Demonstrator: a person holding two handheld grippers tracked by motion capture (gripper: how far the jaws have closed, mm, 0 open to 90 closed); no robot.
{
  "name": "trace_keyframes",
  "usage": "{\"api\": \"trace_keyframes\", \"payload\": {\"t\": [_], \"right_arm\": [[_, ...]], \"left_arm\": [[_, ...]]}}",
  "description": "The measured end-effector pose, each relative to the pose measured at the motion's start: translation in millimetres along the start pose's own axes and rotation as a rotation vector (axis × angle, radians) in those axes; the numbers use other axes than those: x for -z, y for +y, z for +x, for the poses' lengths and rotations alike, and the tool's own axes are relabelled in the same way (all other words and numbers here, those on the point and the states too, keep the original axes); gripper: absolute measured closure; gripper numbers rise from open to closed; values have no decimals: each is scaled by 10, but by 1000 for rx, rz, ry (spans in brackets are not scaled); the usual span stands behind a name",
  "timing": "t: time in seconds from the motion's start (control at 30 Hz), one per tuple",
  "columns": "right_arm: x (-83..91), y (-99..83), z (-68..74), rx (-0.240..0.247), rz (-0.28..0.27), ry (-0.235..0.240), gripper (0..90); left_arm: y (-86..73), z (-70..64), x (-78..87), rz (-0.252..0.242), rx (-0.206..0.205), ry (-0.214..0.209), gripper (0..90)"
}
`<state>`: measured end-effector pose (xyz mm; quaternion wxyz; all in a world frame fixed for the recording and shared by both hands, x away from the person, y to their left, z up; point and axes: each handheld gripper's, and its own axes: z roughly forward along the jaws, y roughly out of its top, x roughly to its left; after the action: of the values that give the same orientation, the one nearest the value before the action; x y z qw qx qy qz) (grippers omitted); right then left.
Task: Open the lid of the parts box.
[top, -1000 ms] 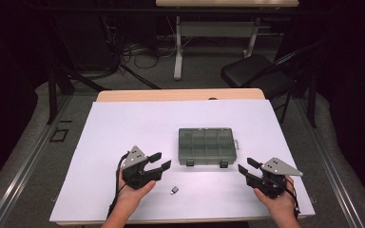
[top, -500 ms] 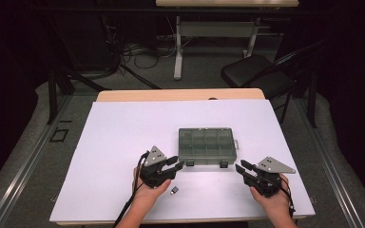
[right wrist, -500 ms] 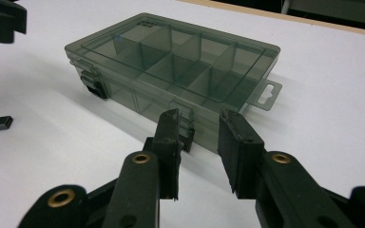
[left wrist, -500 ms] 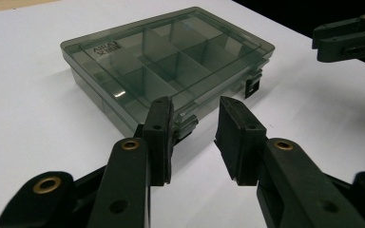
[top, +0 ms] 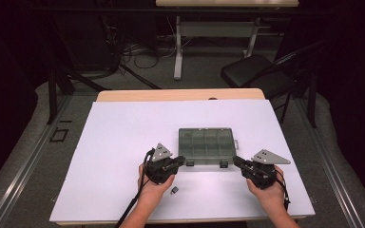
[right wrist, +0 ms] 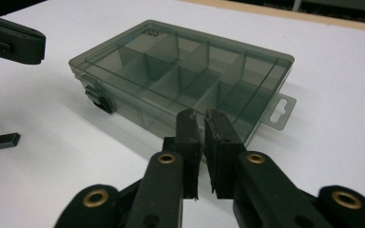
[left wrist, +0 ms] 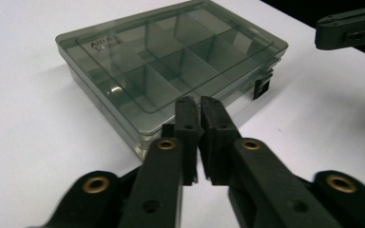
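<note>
Bright table, dark surroundings, soft shadows

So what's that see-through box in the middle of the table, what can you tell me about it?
The smoky grey-green translucent plastic organiser box lies flat on the white table, lid closed. Dividers inside split it into compartments that look empty. Two dark latches sit on its near edge, one seen in the right gripper view, and a hang tab juts from one short side. Small raised lettering marks one lid corner. The left gripper and right gripper point at it, fingers closed; whether they touch it is unclear.

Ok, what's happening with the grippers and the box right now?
Both grippers shut, left, right, flanking the box. Compartment box closed, latched. Small black clip lies loose nearby.
</note>
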<state>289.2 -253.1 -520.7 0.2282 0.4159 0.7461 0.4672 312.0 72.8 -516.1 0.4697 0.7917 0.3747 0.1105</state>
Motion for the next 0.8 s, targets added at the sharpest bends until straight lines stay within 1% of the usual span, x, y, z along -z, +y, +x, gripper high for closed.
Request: {"api": "trace_keyframes", "payload": {"t": [0.03,0.1,0.17,0.2,0.27,0.3,0.33,0.37,0.4,0.43,0.47,0.57,0.6,0.63,0.7,0.77,0.8], "right_arm": [[-20,-31,-1,7,-2,-10,887],[-51,-72,-12,2,11,2,900],[-70,-90,-19,11,16,3,900],[-80,-102,-22,4,13,3,900],[-94,-123,-39,-12,23,19,900],[-106,-131,-40,-14,26,18,900],[-116,-135,-44,-7,31,14,900],[-125,-140,-48,-6,38,17,900],[-135,-148,-51,-8,40,18,900],[-141,-154,-55,-8,50,21,900],[-150,-161,-59,-6,57,20,900],[-174,-178,-59,-5,71,24,900],[-185,-183,-62,-4,76,27,900],[-195,-186,-63,-5,85,29,900],[-212,-191,-66,-2,86,27,900],[-259,-197,-79,3,98,25,900],[-268,-197,-83,5,104,23,900]], "left_arm": [[-9,12,-28,16,5,1,884],[-22,19,-63,38,8,4,900],[-41,29,-101,49,9,21,900],[-52,34,-111,60,12,23,900],[-86,37,-140,69,18,28,900],[-86,37,-140,69,18,28,900],[-125,34,-175,86,24,34,900],[-140,40,-196,97,27,27,900],[-150,44,-214,105,23,29,900],[-160,40,-235,101,26,35,900],[-161,44,-243,111,23,33,900],[-167,40,-273,113,18,41,900],[-163,49,-276,124,10,41,900],[-164,55,-285,121,14,46,900],[-165,61,-290,121,17,50,900],[-164,66,-315,125,20,46,900],[-161,68,-319,131,10,44,900]]}}
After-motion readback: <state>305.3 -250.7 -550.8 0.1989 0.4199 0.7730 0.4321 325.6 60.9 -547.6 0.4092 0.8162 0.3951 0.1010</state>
